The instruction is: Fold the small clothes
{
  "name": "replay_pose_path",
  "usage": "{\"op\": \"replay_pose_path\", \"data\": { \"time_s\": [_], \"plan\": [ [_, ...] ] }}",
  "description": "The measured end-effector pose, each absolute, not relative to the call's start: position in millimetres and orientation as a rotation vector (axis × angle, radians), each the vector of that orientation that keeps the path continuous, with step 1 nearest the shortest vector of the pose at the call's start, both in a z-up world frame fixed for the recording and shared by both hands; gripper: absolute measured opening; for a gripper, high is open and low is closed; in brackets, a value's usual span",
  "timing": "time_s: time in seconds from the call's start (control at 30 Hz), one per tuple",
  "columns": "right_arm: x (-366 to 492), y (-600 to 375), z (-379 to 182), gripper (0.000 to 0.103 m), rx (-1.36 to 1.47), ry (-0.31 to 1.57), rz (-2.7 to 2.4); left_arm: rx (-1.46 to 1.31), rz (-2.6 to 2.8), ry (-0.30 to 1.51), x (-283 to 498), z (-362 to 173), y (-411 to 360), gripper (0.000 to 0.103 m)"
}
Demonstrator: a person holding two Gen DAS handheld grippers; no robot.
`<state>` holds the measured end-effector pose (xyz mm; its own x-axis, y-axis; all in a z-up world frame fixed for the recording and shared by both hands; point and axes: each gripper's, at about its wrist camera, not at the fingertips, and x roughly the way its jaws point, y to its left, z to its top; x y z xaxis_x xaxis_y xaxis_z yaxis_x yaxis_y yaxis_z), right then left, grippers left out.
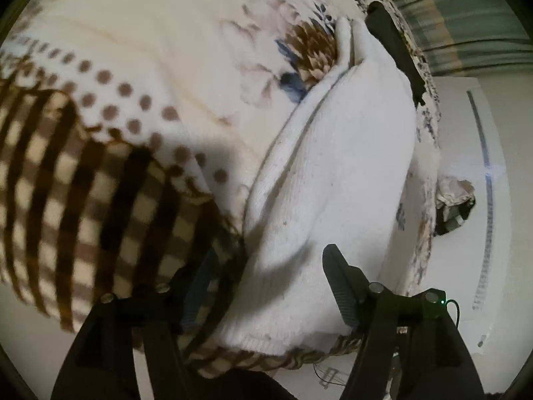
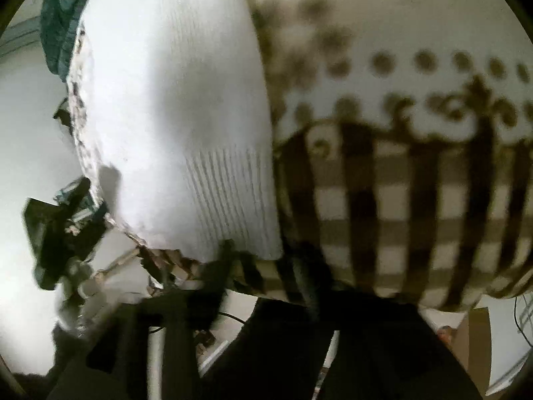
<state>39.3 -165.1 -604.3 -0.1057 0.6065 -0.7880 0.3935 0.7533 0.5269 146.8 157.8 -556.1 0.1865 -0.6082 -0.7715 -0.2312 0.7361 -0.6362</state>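
A pair of white socks (image 1: 336, 173) lies stacked on a patterned blanket (image 1: 140, 76), toes far, ribbed cuff near the blanket's front edge. My left gripper (image 1: 263, 263) is open, its fingers (image 1: 343, 283) spread on either side of the cuff end, just above it. In the right wrist view the same white socks (image 2: 173, 116) fill the left half, with the ribbed cuff (image 2: 233, 200) near. My right gripper (image 2: 263, 260) is blurred at the cuff's lower edge; its fingers (image 2: 220, 266) look apart, and I cannot tell whether they touch the cloth.
A dark sock (image 1: 396, 46) lies on the blanket beyond the white pair. A teal cloth (image 2: 60, 20) shows at upper left in the right wrist view. The blanket's edge drops to a pale floor (image 1: 466, 233) with a crumpled item (image 1: 453, 200) and cables.
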Motion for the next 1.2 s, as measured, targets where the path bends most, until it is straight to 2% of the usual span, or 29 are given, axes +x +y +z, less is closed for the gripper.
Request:
{"op": "replay_pose_path", "data": {
  "time_s": [0.13,0.27,0.3,0.33,0.37,0.4,0.5,0.57,0.6,0.63,0.77,0.97,1.2],
  "plan": [
    [51,-173,-623,0.065,0.880,1.708,0.198,-0.725,-0.362,1.462,168,-584,138,0.067],
    [61,-168,-643,0.081,0.984,1.689,0.228,-0.650,-0.406,1.472,172,-583,127,0.068],
    [64,-165,-643,0.081,1.002,1.683,0.233,-0.634,-0.431,1.465,170,-576,125,0.068],
    [67,-160,-643,0.081,1.033,1.670,0.243,-0.621,-0.450,1.461,168,-571,123,0.064],
    [67,-157,-641,0.081,1.069,1.654,0.261,-0.621,-0.469,1.457,168,-566,120,0.055],
    [67,-155,-638,0.080,1.094,1.641,0.276,-0.620,-0.493,1.463,166,-563,117,0.050],
    [68,-144,-643,0.068,1.103,1.648,0.281,-0.593,-0.511,1.504,160,-568,103,0.041],
    [69,-144,-645,0.042,1.123,1.658,0.270,-0.610,-0.489,1.544,161,-577,95,0.013],
    [70,-140,-645,0.033,1.132,1.663,0.274,-0.633,-0.480,1.549,160,-577,93,0.012],
    [71,-136,-642,0.019,1.131,1.661,0.287,-0.637,-0.467,1.545,160,-575,93,0.012],
    [72,-126,-621,0.015,1.159,1.627,0.295,-0.744,-0.422,1.513,157,-555,100,0.010],
    [94,-120,-564,0.014,1.182,1.530,0.340,-0.944,-0.451,1.407,181,-501,111,0.010],
    [209,-143,-491,0.014,1.141,1.382,0.391,-1.043,-0.533,1.222,293,-456,93,0.010]
  ]
}}
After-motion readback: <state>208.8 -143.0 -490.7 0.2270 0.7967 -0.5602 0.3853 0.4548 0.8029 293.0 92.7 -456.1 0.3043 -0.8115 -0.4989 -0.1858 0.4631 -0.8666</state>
